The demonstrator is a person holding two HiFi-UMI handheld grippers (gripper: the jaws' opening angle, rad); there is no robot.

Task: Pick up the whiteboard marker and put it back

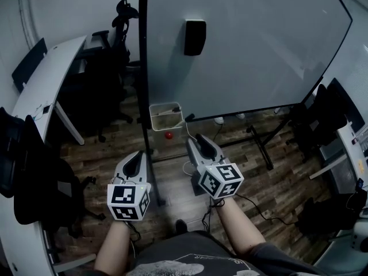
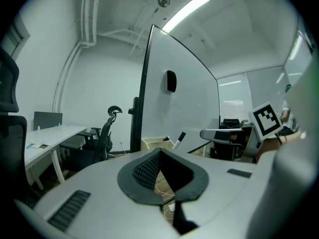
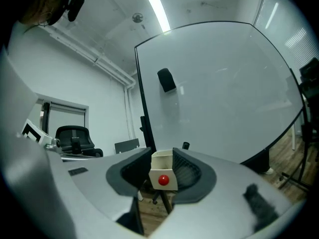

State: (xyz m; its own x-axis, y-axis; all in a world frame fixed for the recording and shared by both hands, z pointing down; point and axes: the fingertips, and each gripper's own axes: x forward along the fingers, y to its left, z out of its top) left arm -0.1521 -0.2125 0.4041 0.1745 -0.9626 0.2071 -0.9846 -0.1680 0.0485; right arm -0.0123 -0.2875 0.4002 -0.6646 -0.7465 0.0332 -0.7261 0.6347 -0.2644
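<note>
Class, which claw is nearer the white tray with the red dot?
Right. The right claw is just below-right of the tray; the left claw sits farther back, lower left.

Room check, my feed | dark wood-plank floor [image 1: 276, 183] | white walls [image 2: 109, 78] | long white desk [image 1: 49, 73] at left, black office chairs [image 1: 109, 68] beside it | large whiteboard [image 1: 247, 45] on black stand | ceiling strip light [image 2: 187, 11] lit | window blinds [image 2: 233, 108] far right

The right tool [image 3: 162, 156] holds its jaws apart at the lower centre, with nothing gripped. In the gap, further off, a cream box [image 3: 162, 169] with a red dot [image 3: 163, 180] is seen. The dark tip of a whiteboard marker [image 3: 185, 146] rises just right of it. A whiteboard [image 3: 224, 93] fills the right side, and a black eraser [image 3: 166, 80] is on its upper left.
</note>
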